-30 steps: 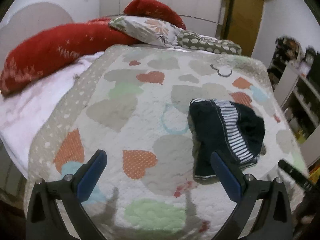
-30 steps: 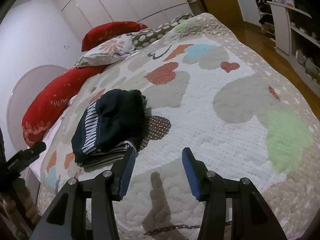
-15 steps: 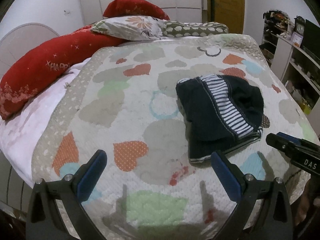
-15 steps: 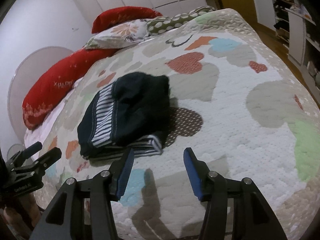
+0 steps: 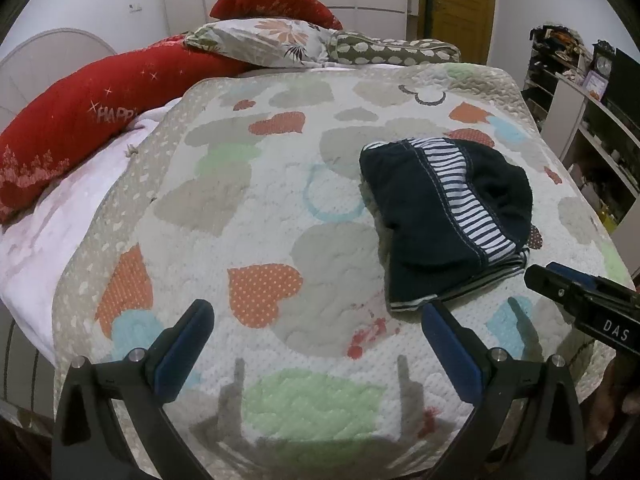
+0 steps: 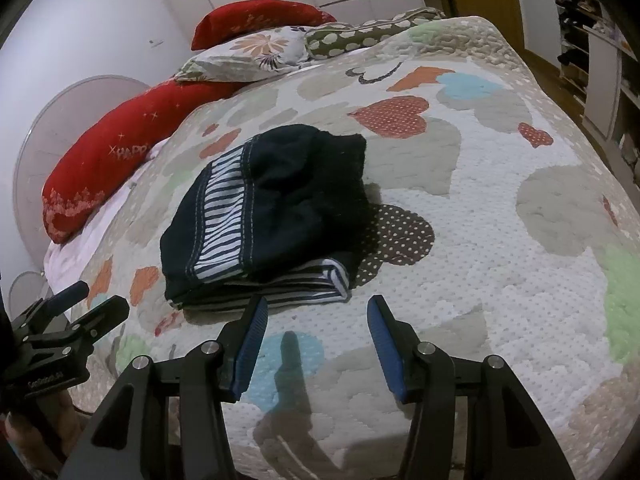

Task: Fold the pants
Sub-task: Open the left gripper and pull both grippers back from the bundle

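Near the bed's (image 5: 280, 208) foot edge, toward its right corner, your pants (image 6: 272, 216) lie folded in a bundle. Both left claw (image 5: 316, 320) and right claw (image 6: 316, 316) hang apart, empty; press stray layers flat, gently.

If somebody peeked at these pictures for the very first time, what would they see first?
Probably the dark pants with a striped band, folded into a small bundle on the heart-patterned quilt. Next, the long red pillow along the bed's far side, beside a flowered pillow. Up close, the left gripper and right gripper both hang open, short of the pants and holding nothing.
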`<state>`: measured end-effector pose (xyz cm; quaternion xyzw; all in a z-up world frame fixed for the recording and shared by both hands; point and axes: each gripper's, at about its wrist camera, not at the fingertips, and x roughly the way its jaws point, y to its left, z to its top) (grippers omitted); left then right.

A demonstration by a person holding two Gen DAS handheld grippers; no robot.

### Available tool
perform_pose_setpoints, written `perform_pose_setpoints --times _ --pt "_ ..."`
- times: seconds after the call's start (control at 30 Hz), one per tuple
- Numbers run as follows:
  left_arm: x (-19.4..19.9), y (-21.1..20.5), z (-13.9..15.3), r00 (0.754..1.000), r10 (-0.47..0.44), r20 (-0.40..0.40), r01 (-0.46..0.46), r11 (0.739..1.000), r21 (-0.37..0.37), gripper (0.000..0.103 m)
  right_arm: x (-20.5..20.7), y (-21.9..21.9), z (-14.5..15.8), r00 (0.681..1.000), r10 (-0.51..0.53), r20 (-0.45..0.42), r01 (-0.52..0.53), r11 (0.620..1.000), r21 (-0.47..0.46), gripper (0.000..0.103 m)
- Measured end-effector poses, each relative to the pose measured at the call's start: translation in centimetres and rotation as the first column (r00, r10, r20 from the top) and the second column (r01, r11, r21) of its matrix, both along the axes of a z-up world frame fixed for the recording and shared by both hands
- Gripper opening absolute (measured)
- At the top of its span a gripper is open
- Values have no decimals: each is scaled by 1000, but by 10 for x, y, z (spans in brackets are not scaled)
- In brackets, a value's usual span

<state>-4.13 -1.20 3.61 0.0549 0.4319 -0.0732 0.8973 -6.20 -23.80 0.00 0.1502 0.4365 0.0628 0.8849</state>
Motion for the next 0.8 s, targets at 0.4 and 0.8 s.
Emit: perform_pose_setpoints --times 0.4,0.8 --pt "7 0 -7 999 -9 -48 8 1000 -22 103 1 -5 0 1000 -17 -3 17 1000 11 56" --pt "40 -4 0 999 -12 -52 11 1000 -16 103 35 -33 14 997 -77 9 76 996 54 62"
